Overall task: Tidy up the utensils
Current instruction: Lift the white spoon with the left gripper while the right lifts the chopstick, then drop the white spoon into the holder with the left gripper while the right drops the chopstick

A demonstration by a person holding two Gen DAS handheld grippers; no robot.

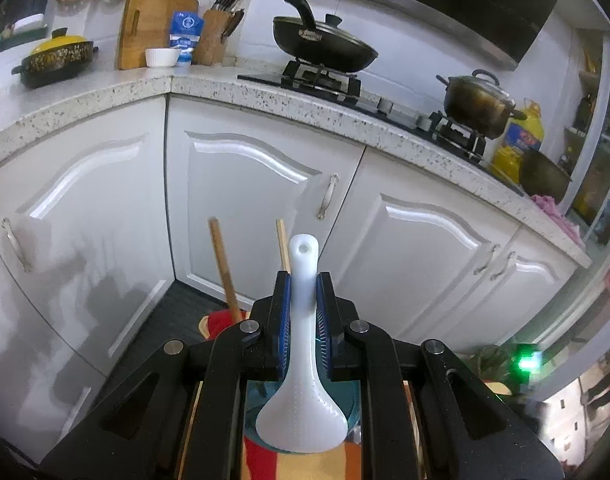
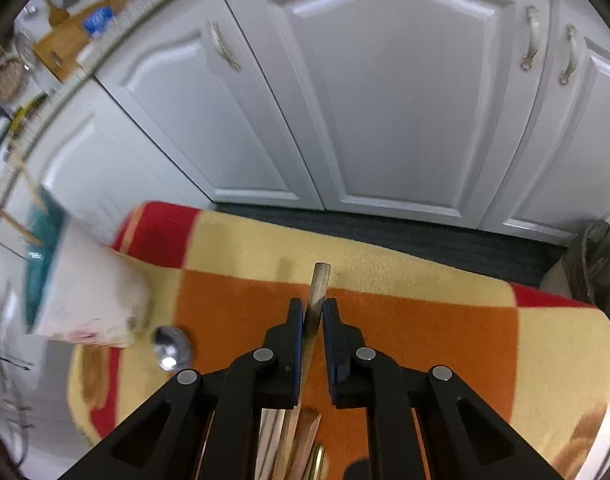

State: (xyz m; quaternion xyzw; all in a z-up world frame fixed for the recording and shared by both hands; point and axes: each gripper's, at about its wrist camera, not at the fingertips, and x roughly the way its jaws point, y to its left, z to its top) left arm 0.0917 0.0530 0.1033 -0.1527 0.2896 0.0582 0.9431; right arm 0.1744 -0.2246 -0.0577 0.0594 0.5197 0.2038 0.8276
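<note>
My left gripper is shut on a white plastic rice paddle, gripping its handle; the dotted blade points back toward the camera, above a teal-lined holder. Two wooden sticks rise from below, left of the paddle. My right gripper is shut on a thin wooden utensil handle above a checked cloth; more utensil ends lie under it. A white holder with teal lining stands blurred at the left, sticks poking out. A metal spoon bowl lies beside it.
White cabinet doors fill the background under a speckled counter with a black wok, a pot, a knife block and a cutting board. A dark bag sits at the cloth's right.
</note>
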